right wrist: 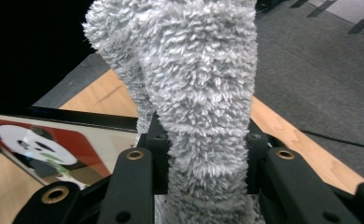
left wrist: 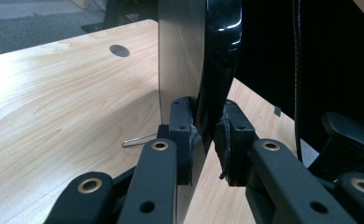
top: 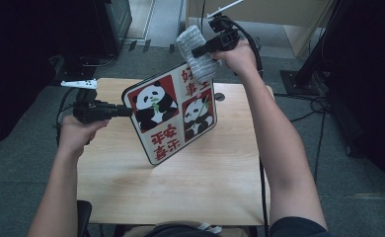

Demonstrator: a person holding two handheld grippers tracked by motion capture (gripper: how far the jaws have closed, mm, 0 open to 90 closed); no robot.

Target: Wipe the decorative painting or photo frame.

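While left tongs (top: 126,111) clamp panda board (top: 173,116), right tongs (top: 196,51) press cloth (top: 196,52).

Light wooden table (top: 205,182) (round cable hole) on grey carpet floor (top: 363,173)

The panda board (top: 173,116) bears red Chinese characters, among them 平安喜乐 on its lower panel

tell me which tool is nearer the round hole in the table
Right. The right tool, holding the grey cloth, is at the panda board's top corner, above the hole. The left tool grips the board's far left edge.
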